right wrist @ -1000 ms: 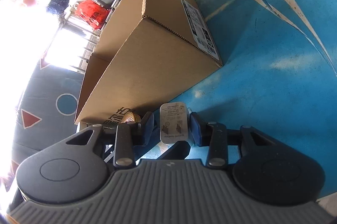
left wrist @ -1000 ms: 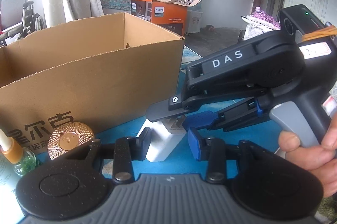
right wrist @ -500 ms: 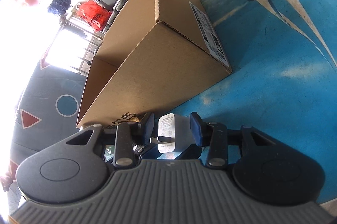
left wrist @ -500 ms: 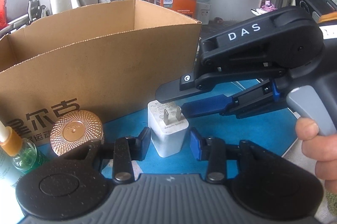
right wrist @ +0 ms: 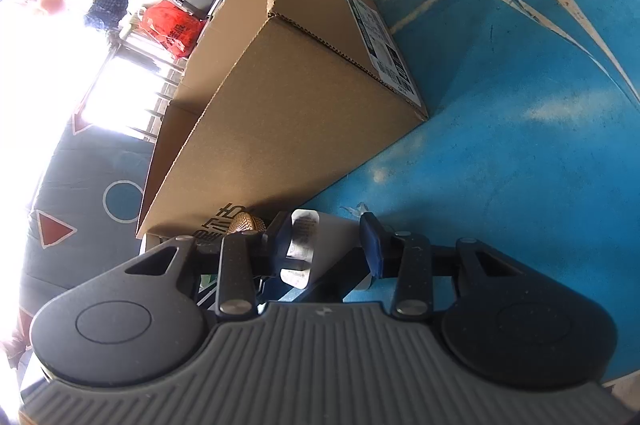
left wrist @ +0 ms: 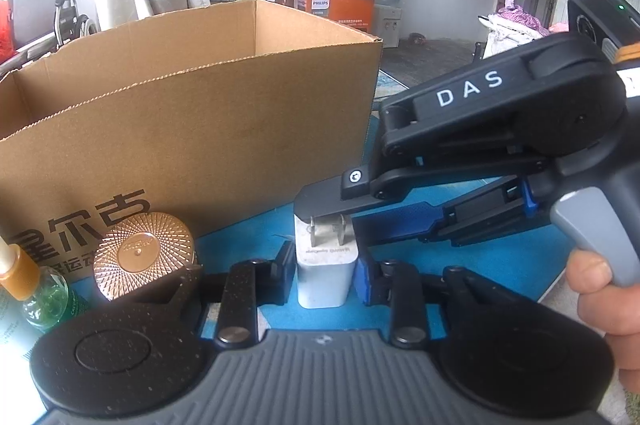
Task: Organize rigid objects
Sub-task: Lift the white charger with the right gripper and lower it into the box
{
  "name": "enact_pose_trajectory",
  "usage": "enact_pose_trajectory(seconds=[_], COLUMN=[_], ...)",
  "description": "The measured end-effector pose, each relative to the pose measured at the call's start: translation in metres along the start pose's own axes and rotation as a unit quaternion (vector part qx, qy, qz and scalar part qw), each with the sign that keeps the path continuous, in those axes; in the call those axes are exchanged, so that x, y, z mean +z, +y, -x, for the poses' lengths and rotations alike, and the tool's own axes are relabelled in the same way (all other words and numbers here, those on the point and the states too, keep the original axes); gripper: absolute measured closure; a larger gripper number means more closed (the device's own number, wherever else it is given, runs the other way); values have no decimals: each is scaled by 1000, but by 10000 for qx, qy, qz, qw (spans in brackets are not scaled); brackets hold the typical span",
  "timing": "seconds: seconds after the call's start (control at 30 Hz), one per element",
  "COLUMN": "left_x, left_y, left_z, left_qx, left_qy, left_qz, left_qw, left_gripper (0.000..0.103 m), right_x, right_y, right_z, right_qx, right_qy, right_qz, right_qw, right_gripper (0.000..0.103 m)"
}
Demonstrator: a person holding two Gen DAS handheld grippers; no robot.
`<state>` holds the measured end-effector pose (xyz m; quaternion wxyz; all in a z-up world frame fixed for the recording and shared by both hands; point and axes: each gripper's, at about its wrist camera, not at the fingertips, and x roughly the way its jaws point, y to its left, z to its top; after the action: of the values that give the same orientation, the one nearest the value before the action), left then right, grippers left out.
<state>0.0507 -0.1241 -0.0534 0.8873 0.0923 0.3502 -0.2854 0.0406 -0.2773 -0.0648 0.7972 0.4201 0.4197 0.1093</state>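
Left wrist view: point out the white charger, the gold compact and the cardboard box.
white charger point(left wrist: 326, 275): left wrist view, on its white front face below the prongs.
gold compact point(left wrist: 143, 251): left wrist view, on the ribbed round lid.
cardboard box point(left wrist: 208, 145): left wrist view, on the near outer wall.

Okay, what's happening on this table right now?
A person works two handheld grippers around a white charger plug standing on the blue table, in front of an open cardboard box. The left gripper is closing on the plug's sides. The right gripper reaches in from the right, one of its fingers over the prongs. Nothing is lifted yet.
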Motion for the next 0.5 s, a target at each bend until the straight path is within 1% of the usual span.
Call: enact_pose_trajectory(seconds=[0.23,0.37,0.5], left_x=[3,12,31], left_y=[-7,-13,-15], left_z=[20,44,70], left_qx=[99,238,421], left_qy=[-157,-404,-737], left_qz=[-151,-313,-414], left_qw=[9997,9984,9955], left_gripper=[73,73,73], right_x=[-6,-8,-2], right_y=[6,24,51], right_z=[15,34,53], right_qx=[125,317,571], right_qy=[-139,-343,-567], right_qz=[72,259,534], right_qw=[9998,9986,9953], right_gripper=[67,66,66])
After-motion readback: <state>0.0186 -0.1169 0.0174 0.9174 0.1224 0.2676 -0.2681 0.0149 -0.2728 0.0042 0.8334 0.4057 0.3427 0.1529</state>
